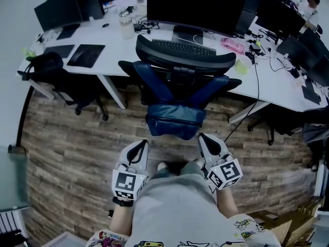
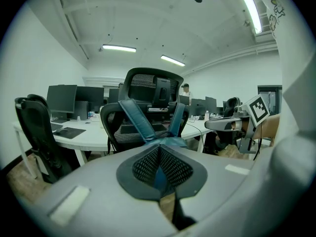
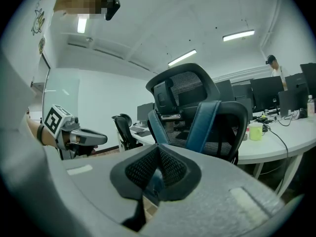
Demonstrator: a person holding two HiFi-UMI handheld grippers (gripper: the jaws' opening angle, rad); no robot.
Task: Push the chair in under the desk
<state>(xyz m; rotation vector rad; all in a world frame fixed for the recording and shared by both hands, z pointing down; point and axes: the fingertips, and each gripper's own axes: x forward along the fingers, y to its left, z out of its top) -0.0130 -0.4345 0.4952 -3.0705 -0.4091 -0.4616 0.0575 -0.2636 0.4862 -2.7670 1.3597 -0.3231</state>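
Observation:
A black mesh office chair (image 1: 180,60) with blue back straps and a blue lumbar pad (image 1: 175,118) stands with its back toward me, its seat tucked against the white desk (image 1: 123,60). My left gripper (image 1: 138,147) and right gripper (image 1: 206,140) are both shut and empty, held just short of the chair's lower back, one on each side of the pad. In the left gripper view the chair (image 2: 148,117) fills the middle beyond the closed jaws. From the right gripper view the chair (image 3: 197,117) rises close ahead, and the left gripper (image 3: 74,135) shows at the left.
A wide monitor (image 1: 195,6), keyboard (image 1: 182,48) and cables sit on the desk. Another black chair (image 1: 49,73) stands at the left, a further one (image 1: 288,122) at the right. White desk legs (image 1: 113,91) flank the chair. The floor is wood plank.

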